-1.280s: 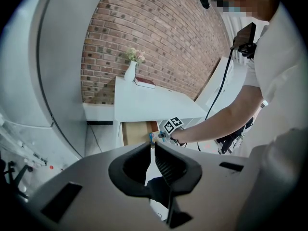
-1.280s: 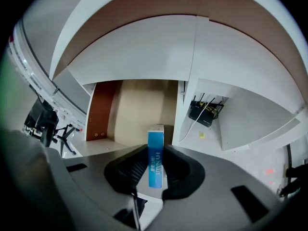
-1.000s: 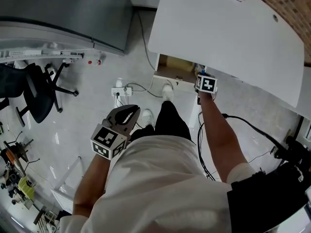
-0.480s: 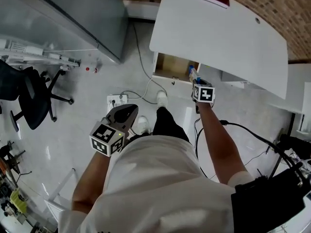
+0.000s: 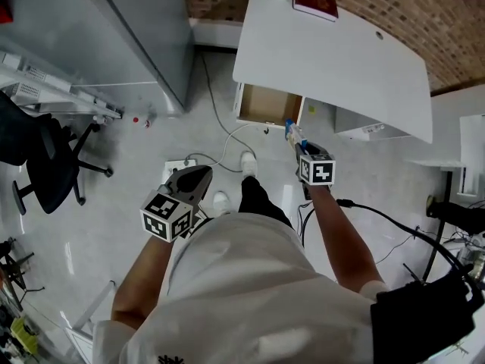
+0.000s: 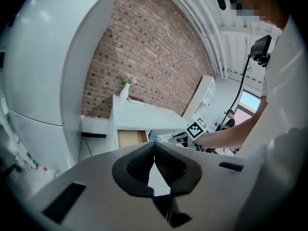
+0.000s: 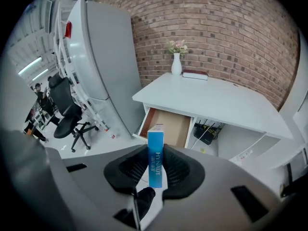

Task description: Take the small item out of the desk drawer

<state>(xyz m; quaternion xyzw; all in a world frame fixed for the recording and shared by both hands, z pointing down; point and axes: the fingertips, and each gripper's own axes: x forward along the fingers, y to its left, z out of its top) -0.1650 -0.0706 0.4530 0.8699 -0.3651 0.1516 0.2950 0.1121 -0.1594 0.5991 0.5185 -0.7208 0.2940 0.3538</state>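
Lifted out of the open drawer [image 5: 269, 106] since a second ago, the right gripper [image 5: 295, 142] pinches the small blue box [image 7: 155, 159] upright, clear of the white desk [image 5: 333, 59]. Left gripper [image 6: 154, 161] hangs empty, jaws pressed together.

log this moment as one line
right gripper: shut on box | left gripper: shut, empty | drawer: open | box: out of drawer
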